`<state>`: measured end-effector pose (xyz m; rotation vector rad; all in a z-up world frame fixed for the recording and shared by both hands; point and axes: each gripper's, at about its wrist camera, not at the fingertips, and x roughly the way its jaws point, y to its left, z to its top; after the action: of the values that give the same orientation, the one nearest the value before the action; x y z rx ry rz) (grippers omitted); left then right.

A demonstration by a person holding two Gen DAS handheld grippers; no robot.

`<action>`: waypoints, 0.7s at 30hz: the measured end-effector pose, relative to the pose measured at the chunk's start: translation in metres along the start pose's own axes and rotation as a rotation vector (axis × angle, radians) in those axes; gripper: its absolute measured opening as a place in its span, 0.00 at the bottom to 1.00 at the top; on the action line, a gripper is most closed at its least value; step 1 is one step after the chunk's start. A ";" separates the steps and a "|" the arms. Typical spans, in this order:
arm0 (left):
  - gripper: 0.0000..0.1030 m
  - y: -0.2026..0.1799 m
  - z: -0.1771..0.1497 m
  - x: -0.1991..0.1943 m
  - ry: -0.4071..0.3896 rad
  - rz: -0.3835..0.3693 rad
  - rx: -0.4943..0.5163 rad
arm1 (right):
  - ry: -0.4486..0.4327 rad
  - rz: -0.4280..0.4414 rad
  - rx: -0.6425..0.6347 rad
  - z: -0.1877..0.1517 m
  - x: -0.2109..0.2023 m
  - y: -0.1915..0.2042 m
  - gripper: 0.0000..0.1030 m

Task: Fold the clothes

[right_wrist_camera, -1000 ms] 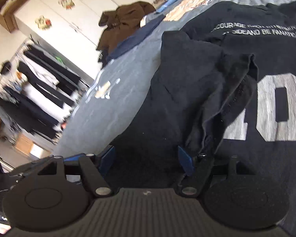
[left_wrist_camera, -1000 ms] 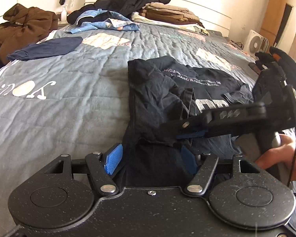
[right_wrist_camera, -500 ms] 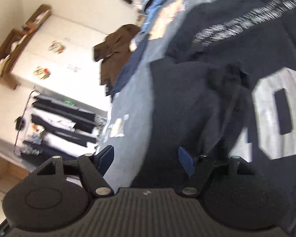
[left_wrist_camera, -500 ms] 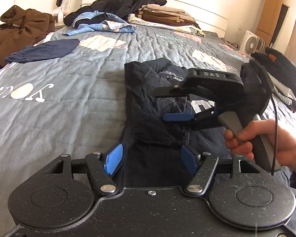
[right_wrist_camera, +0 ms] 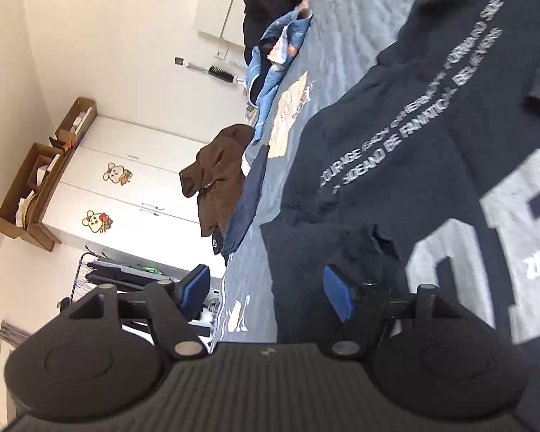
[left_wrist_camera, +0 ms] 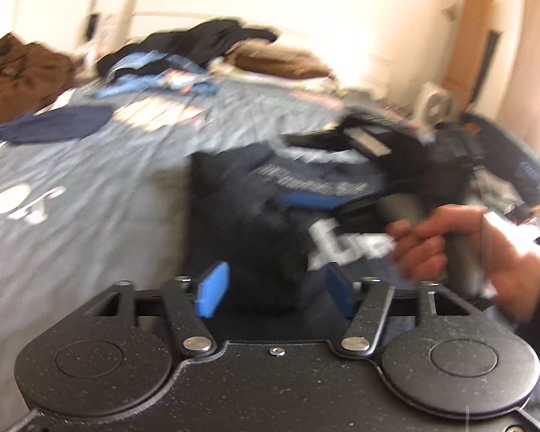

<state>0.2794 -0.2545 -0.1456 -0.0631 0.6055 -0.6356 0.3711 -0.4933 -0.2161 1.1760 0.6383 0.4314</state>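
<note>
Dark navy T-shirt (left_wrist_camera: 270, 216), soft cotton, rumpled, with grey block numerals and small print lines, lies on the bed (left_wrist_camera: 90, 223) near its middle. Quilted blue-grey bedspread, stitched texture, white lettering.

Left tool (left_wrist_camera: 273, 288): blue pads closing, a bunched fold of the shirt between them; left view is blurred, so can't tell if the pads press on it yet. Right tool (right_wrist_camera: 266, 288): pads spread, rolled sideways, low at the shirt's left edge; one pad over fabric, the other over bare bedspread, nothing pinched. A hand (left_wrist_camera: 460, 248) grips its grey handle.

Around: brown hoodie (right_wrist_camera: 216, 176) at the bed's left edge, flat navy garment (right_wrist_camera: 244, 208) just beside it, blue patterned piece (right_wrist_camera: 273, 61) and a dark pile by the headboard. White wardrobe (right_wrist_camera: 126, 187) with cartoon stickers, cardboard boxes on top.

Open bedspread left of the shirt; the right tool crosses over the shirt's right half.
</note>
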 end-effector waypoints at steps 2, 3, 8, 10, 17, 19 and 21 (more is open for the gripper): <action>0.29 0.004 0.003 0.017 -0.005 -0.057 -0.072 | 0.016 0.012 0.001 0.003 0.009 0.002 0.67; 0.28 0.007 0.004 0.027 0.004 -0.089 -0.109 | 0.025 0.021 0.003 0.005 0.012 0.001 0.68; 0.28 0.055 0.004 0.077 0.103 -0.225 -0.420 | 0.058 -0.055 0.046 0.014 0.023 -0.020 0.68; 0.28 0.074 -0.009 0.092 0.167 -0.232 -0.532 | 0.055 -0.058 0.087 0.017 0.021 -0.034 0.65; 0.10 0.093 -0.035 0.093 0.242 -0.258 -0.604 | 0.039 -0.090 0.077 0.022 0.012 -0.044 0.48; 0.09 0.088 -0.038 0.087 0.253 -0.241 -0.565 | 0.036 -0.111 0.075 0.022 0.010 -0.047 0.40; 0.08 0.084 -0.041 0.081 0.247 -0.226 -0.534 | 0.037 -0.134 0.061 0.022 0.009 -0.047 0.32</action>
<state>0.3543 -0.2281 -0.2406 -0.5651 1.0055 -0.6905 0.3919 -0.5188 -0.2571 1.1774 0.7620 0.3231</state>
